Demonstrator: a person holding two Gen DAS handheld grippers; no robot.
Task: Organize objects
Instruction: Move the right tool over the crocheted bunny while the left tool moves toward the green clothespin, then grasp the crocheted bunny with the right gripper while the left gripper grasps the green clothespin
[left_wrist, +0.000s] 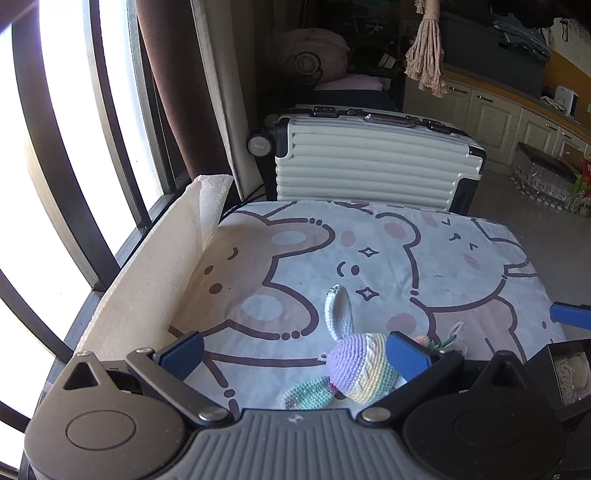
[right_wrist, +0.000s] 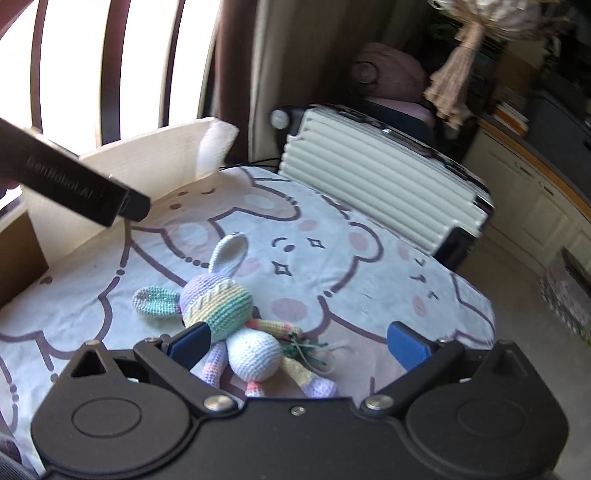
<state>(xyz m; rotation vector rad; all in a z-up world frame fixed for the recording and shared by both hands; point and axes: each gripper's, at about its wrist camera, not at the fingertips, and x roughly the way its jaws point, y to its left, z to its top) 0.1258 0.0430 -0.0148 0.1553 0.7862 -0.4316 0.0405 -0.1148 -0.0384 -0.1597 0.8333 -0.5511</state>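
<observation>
While one pastel rainbow crocheted bunny toy (right_wrist: 236, 317) lies on the cartoon-bear printed cloth (right_wrist: 369, 266) at lower centre of both views, the right gripper (right_wrist: 299, 347) hovers over it, jaws spread wide and empty. In its own view, the left gripper (left_wrist: 293, 356) is likewise released, its right blue pad beside the bunny's head. One ribbed white suitcase (left_wrist: 369, 162) stands behind the cloth.
</observation>
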